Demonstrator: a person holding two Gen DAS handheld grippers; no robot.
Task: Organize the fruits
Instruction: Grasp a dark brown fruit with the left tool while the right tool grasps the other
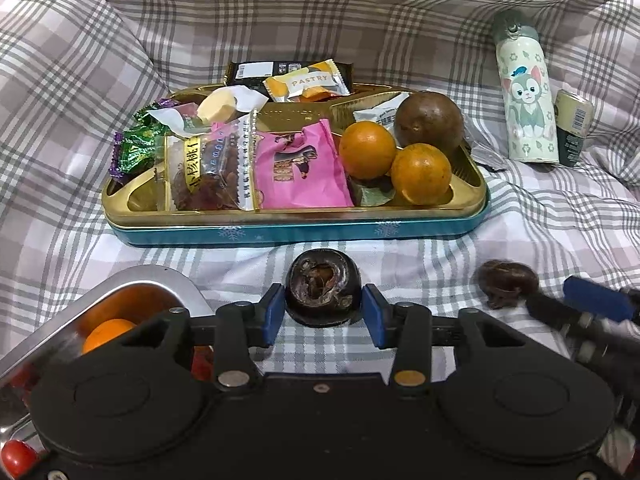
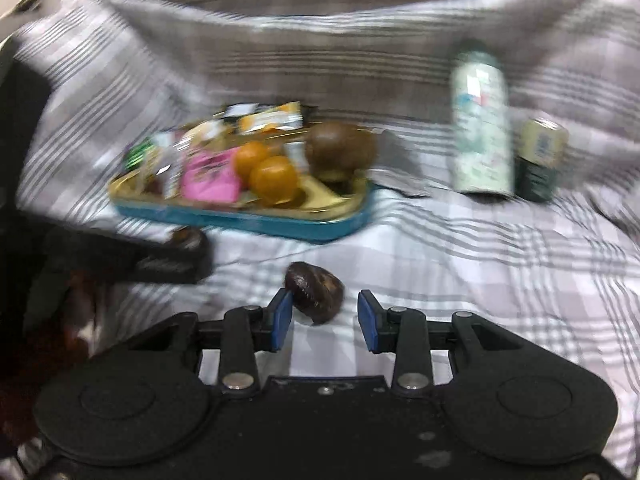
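Observation:
My left gripper (image 1: 324, 312) is shut on a dark brown water chestnut (image 1: 323, 294), held just above the checked cloth. A second dark chestnut (image 1: 507, 282) lies on the cloth to the right, also in the right wrist view (image 2: 316, 290). My right gripper (image 2: 325, 318) is open around it, its left pad (image 2: 283, 316) touching the chestnut. The gold-and-teal tin tray (image 1: 296, 220) holds two oranges (image 1: 367, 150) (image 1: 421, 174) and a round brown fruit (image 1: 430, 122) among snack packets. A steel dish (image 1: 132, 284) at lower left holds an orange (image 1: 107, 334).
A cartoon-cat flask (image 1: 526, 92) and a small can (image 1: 574, 128) stand at the right on the cloth. Snack packets (image 1: 298, 168) fill the tray's left and middle. A red tomato-like fruit (image 1: 16, 458) sits at the bottom left. The right wrist view is motion-blurred.

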